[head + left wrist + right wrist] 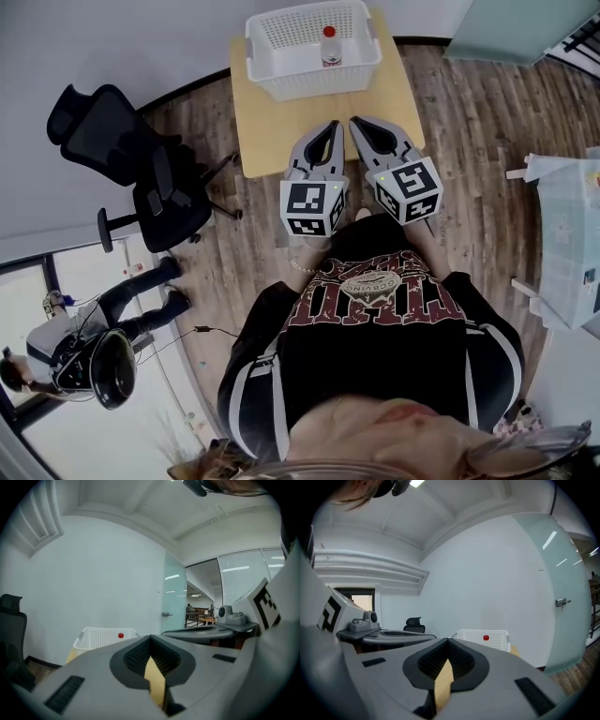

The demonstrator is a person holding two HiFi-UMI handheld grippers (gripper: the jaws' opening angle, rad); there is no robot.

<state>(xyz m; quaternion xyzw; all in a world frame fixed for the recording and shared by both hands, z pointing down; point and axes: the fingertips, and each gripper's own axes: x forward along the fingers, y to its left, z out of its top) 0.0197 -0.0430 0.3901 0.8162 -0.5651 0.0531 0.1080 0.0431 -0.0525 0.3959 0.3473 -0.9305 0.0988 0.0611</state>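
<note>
My left gripper [332,126] and right gripper [357,122] hover side by side over the near edge of a small wooden table [272,122], tips almost touching each other. Both are shut, with nothing between the jaws. At the table's far end stands a white perforated basket [281,82] holding a bottle with a red cap [329,43]. In the left gripper view the shut left gripper [150,639] points toward the basket [98,638], where the red cap [121,635] shows. The right gripper view shows the right gripper [447,641], the basket [474,637] and the cap [486,638].
A black office chair [141,159] stands left of the table on the wood floor. A person [84,342] sits at the lower left. A white stand with a translucent box [567,244] is at the right, and a frosted glass door [506,28] at the back right.
</note>
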